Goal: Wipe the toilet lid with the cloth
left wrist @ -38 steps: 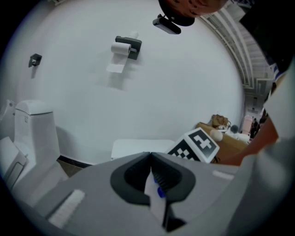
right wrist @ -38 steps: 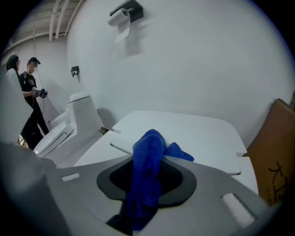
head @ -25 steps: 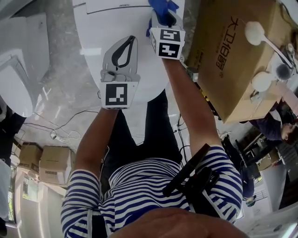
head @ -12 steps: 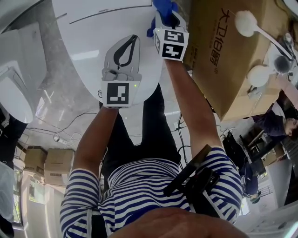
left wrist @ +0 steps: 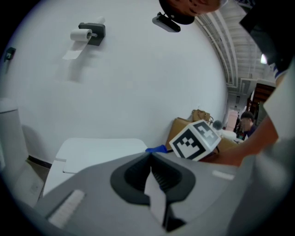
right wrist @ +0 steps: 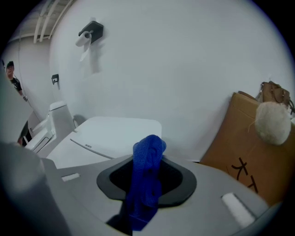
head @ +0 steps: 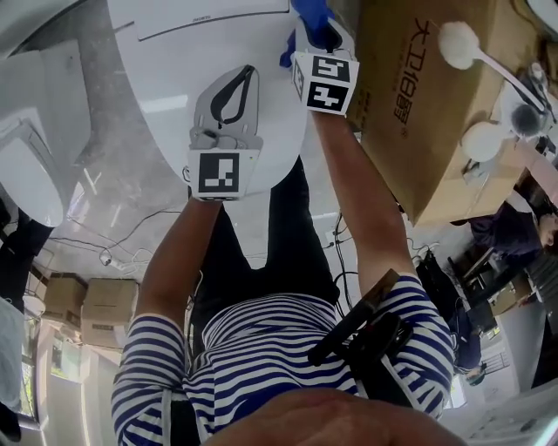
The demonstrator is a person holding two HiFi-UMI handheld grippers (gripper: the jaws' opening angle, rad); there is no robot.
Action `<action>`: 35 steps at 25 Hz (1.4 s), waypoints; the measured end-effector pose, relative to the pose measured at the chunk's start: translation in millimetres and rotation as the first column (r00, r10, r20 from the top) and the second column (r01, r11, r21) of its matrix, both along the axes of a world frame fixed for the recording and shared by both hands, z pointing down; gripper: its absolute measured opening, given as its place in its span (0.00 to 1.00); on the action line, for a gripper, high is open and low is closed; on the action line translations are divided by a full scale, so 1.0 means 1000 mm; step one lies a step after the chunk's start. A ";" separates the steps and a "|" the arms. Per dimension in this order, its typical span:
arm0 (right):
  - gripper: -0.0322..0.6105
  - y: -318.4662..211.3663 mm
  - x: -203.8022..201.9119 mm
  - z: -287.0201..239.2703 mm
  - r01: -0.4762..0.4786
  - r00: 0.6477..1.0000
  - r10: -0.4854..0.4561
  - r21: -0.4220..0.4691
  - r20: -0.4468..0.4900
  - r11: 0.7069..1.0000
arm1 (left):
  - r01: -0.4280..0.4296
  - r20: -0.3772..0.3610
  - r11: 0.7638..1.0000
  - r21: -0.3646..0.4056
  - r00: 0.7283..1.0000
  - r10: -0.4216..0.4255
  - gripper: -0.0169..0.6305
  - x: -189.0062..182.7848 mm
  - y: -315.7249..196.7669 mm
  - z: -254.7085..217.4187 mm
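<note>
The white toilet lid [head: 170,83] fills the top middle of the head view. A bunched blue cloth [head: 307,12] sticks out of my right gripper [head: 316,33], which is shut on it over the lid's right edge. In the right gripper view the cloth [right wrist: 146,182] hangs between the jaws, with the lid [right wrist: 108,136] beyond. My left gripper [head: 249,73] hovers above the lid's middle, shut with nothing in it. The left gripper view shows its jaws [left wrist: 150,156] closed, with the cloth [left wrist: 156,149] and the toilet [left wrist: 92,151] ahead.
A large cardboard box [head: 418,104] stands close on the right of the toilet, with round fluffy brushes [head: 458,39] on it. A toilet roll holder [right wrist: 90,31] hangs on the white wall. Another white fixture [head: 30,174] and cables [head: 113,253] are on the floor at left.
Both grippers keep their holds and stay nearly in place over the lid. The head view has shifted a little, so more of the lid's left side shows.
</note>
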State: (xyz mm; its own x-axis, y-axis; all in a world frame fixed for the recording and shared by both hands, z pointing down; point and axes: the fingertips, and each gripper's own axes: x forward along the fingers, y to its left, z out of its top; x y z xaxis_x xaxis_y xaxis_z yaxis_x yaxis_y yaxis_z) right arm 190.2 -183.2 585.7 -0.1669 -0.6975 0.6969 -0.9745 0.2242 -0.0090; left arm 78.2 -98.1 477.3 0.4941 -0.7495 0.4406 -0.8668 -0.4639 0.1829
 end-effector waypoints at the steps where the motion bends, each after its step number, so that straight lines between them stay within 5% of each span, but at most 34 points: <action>1: 0.24 -0.001 -0.004 -0.009 -0.001 1.000 0.001 0.007 0.002 1.000 | 0.011 -0.002 1.000 0.005 1.000 -0.011 0.03 -0.006 0.001 -0.005; 18: 0.24 0.014 -0.171 -0.157 0.144 0.987 -0.151 0.100 0.062 0.984 | 0.201 0.009 0.978 0.052 0.979 -0.202 0.03 -0.151 0.047 -0.108; 27: 0.24 0.044 -0.293 -0.147 0.261 0.959 -0.267 0.073 0.090 0.962 | 0.285 0.043 0.958 0.019 0.957 -0.286 0.03 -0.236 0.080 -0.093; 35: 0.24 0.081 -0.358 -0.069 0.316 0.944 -0.312 -0.028 0.105 0.948 | 0.344 0.063 0.938 -0.033 0.938 -0.342 0.03 -0.291 0.107 -0.053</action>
